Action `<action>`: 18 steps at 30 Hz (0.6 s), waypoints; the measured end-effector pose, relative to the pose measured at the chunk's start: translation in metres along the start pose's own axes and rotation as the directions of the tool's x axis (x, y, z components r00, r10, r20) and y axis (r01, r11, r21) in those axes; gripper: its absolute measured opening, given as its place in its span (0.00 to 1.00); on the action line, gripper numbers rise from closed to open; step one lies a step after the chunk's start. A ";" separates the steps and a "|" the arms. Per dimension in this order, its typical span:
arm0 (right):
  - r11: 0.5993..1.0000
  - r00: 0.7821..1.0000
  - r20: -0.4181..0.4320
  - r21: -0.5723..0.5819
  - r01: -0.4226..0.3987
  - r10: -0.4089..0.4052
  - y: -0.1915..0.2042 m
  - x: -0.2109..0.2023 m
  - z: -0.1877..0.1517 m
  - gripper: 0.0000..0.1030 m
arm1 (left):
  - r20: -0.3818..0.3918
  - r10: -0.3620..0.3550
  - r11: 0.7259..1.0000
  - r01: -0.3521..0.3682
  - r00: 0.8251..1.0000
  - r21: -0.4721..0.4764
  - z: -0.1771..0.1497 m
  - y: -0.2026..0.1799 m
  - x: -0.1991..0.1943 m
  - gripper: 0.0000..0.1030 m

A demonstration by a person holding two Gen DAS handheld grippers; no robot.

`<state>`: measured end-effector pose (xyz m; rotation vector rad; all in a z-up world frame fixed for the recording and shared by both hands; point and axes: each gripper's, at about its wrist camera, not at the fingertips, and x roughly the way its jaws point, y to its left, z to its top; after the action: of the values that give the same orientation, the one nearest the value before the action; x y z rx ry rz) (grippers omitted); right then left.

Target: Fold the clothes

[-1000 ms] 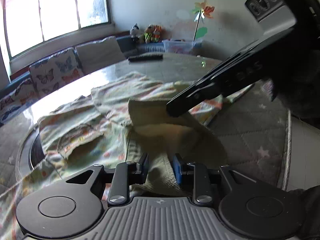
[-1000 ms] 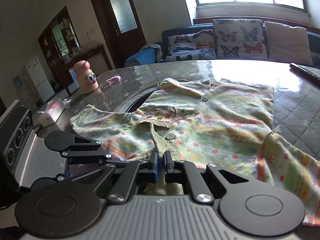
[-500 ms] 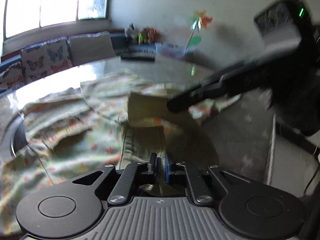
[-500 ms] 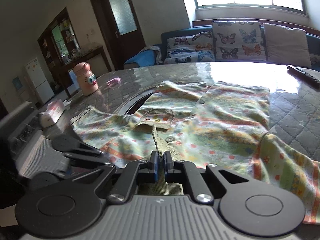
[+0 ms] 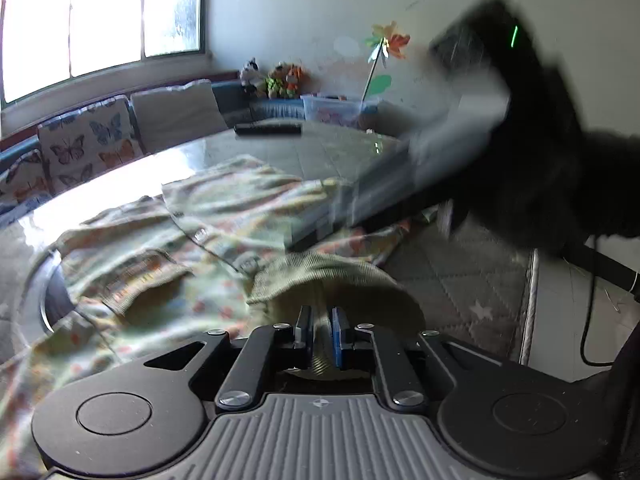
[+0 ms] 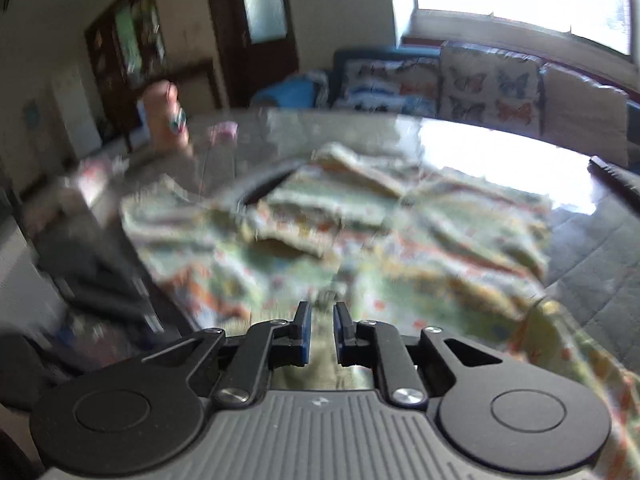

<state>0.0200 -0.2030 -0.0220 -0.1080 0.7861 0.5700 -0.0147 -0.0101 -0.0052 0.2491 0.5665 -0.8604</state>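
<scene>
A pale green floral shirt [image 5: 224,216] lies spread on the round table, also seen in the right wrist view [image 6: 420,240]. My left gripper [image 5: 320,324] is shut on the shirt's olive-lined hem [image 5: 328,276], which is lifted into a fold. My right gripper [image 6: 322,322] is close over the same hem edge, its pads slightly parted with cloth between them; the view is blurred. The right gripper shows blurred in the left wrist view [image 5: 420,176], above the shirt.
A black remote [image 5: 268,129] lies at the table's far side. A pink bottle [image 6: 164,120] stands on the table's left. A sofa with butterfly cushions [image 5: 84,140] runs under the window. The quilted table cover [image 5: 472,280] shows to the right.
My left gripper closed on the hem and lifted it. My right gripper's pads have parted slightly and it is moving fast, blurring both views.
</scene>
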 end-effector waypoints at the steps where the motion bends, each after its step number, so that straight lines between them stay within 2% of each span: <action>1: 1.000 1.000 -0.017 -0.013 -0.002 0.002 0.002 0.005 -0.004 0.12 | 0.014 0.009 1.000 -0.009 1.000 -0.005 0.004 0.002 -0.003 0.12; 3: 0.999 0.999 -0.041 -0.035 -0.006 0.004 0.008 0.011 -0.012 0.12 | 0.041 0.026 1.000 -0.025 0.999 -0.018 0.012 0.007 -0.007 0.12; 5: 0.998 1.000 -0.027 -0.057 0.001 -0.003 0.012 0.008 -0.019 0.13 | 0.058 0.043 0.998 -0.041 0.997 -0.047 0.020 0.014 -0.001 0.12; 9: 0.999 1.000 0.019 0.032 -0.006 0.005 0.001 -0.015 -0.025 0.14 | 0.043 0.055 0.993 -0.050 0.998 -0.110 0.031 0.027 0.028 0.12; 12: 0.993 0.995 0.065 0.101 0.065 -0.072 -0.021 -0.036 -0.030 0.19 | 0.016 0.043 0.991 -0.041 0.999 -0.126 0.033 0.026 0.049 0.12; 15: 0.970 0.981 0.084 0.183 0.160 -0.177 -0.050 -0.051 -0.034 0.19 | -0.011 0.023 0.994 -0.024 1.000 -0.104 0.030 0.017 0.062 0.12; 16: 0.961 0.975 0.083 0.204 0.187 -0.208 -0.058 -0.054 -0.035 0.20 | -0.019 0.016 0.996 -0.018 1.000 -0.092 0.029 0.013 0.065 0.12; 18: 0.922 0.948 0.066 0.265 0.283 -0.310 -0.082 -0.061 -0.040 0.20 | -0.038 0.007 0.997 -0.010 0.999 -0.073 0.025 0.008 0.071 0.12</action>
<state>0.0026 -0.3109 -0.0178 0.0385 0.7149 0.1821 0.0374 -0.0617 -0.0246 0.2008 0.6308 -0.8265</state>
